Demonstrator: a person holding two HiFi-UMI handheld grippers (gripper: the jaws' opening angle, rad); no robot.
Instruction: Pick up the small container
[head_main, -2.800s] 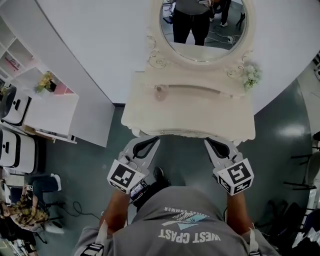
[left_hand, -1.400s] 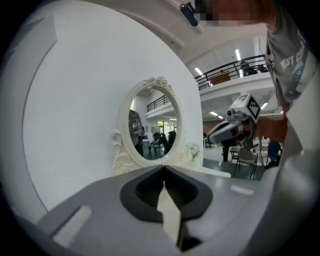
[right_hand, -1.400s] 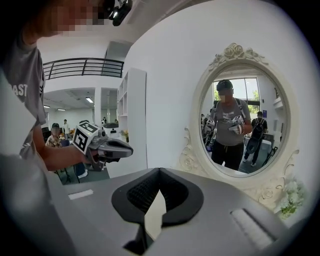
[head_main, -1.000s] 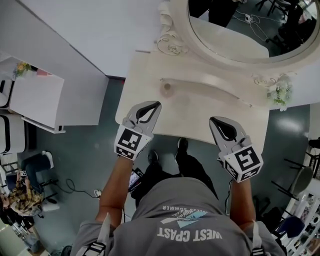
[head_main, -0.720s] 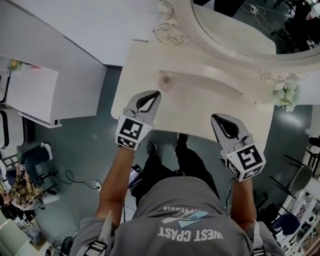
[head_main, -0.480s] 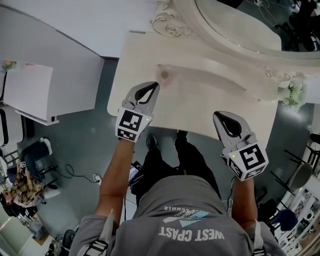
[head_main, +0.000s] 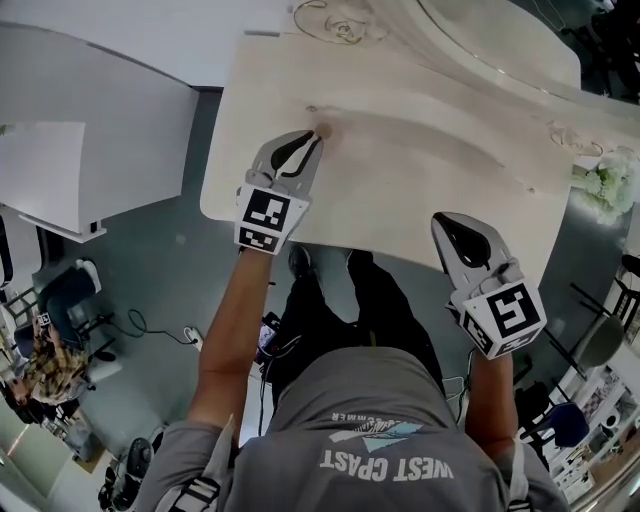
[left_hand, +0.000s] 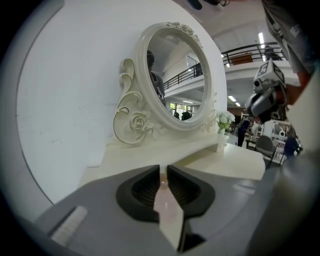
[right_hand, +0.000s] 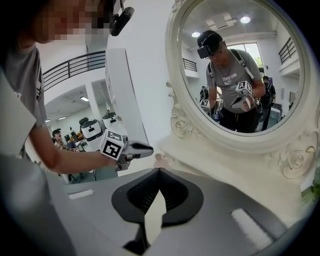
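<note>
small container on the tabletop, just ahead of the left gripper; fingers opening slightly, pressing nothing. right gripper clenched, empty. probably light, hard, slippery: best pinched across its sides.

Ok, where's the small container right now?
In the head view the small container sits left on the dressing table, at the ledge's left end, just past the tips of the left hand-held gripper; its jaws are opening, not yet around it.
</note>
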